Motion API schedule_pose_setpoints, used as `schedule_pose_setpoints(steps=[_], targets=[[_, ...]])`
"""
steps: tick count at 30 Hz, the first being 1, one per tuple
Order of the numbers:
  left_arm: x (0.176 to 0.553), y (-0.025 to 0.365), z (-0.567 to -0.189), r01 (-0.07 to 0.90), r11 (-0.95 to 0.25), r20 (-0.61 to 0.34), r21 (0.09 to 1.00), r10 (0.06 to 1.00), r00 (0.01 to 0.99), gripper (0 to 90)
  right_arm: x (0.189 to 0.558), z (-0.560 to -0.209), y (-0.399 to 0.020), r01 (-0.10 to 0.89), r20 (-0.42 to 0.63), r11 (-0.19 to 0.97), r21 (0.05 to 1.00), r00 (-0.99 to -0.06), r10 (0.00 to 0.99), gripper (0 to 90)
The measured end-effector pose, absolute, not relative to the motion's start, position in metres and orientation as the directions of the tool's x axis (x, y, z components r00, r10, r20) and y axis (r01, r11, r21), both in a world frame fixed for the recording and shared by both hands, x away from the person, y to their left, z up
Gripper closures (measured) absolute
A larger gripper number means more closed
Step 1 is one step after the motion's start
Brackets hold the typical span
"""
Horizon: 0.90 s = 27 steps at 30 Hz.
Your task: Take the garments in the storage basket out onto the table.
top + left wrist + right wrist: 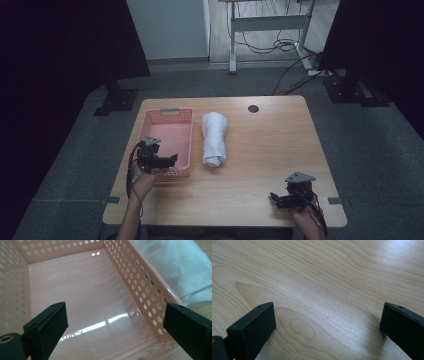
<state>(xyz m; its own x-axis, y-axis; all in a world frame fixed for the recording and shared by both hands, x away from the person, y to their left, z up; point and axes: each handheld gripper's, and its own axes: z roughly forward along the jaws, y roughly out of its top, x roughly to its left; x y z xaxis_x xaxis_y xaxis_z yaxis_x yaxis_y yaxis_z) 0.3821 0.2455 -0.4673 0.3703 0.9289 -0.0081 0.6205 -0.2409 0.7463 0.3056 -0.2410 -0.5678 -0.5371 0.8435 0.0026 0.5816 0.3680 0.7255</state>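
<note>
A pink perforated basket (170, 116) stands on the left part of the wooden table (270, 145), and nothing lies inside it. A rolled white towel (214, 138) lies just right of it, its long side parallel to the basket. My left gripper (174, 159) hovers over the basket's near end, jaws wide open with nothing between them. In the left gripper view the basket's right wall (146, 287) runs ahead and the towel (175, 267) lies beyond it. My right gripper (273, 197) rests low near the table's front right corner, open over bare wood (324, 290).
A round cable hole (253, 108) sits at the table's far edge. Dark panels stand at both sides beyond the table. A desk frame with cables (270, 30) stands on the floor behind.
</note>
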Motion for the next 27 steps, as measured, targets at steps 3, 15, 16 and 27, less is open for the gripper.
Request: schedule_pose_setpoints(steps=[3, 15, 16, 27], targets=[[0.378, 0.250, -0.468, 0.619, -0.233, -0.009, 0.750, 0.932, 0.362, 5.3, 0.306, -0.568, -0.241, 0.582, 0.003, 0.367, 0.726, -0.536, 0.844, 0.0], [0.361, 0.269, -0.470, 0.616, -0.209, -0.017, 0.759, 0.940, 0.340, 5.3, 0.306, -0.568, -0.241, 0.583, 0.003, 0.365, 0.725, -0.533, 0.846, 0.0], [0.360, 0.270, -0.470, 0.616, -0.207, -0.019, 0.760, 0.941, 0.339, 5.3, 0.306, -0.568, -0.241, 0.584, 0.003, 0.365, 0.725, -0.533, 0.846, 0.0], [0.347, 0.286, -0.477, 0.625, -0.188, -0.025, 0.757, 0.949, 0.315, 5.2, 0.306, -0.568, -0.240, 0.585, 0.003, 0.363, 0.725, -0.530, 0.848, 0.0]])
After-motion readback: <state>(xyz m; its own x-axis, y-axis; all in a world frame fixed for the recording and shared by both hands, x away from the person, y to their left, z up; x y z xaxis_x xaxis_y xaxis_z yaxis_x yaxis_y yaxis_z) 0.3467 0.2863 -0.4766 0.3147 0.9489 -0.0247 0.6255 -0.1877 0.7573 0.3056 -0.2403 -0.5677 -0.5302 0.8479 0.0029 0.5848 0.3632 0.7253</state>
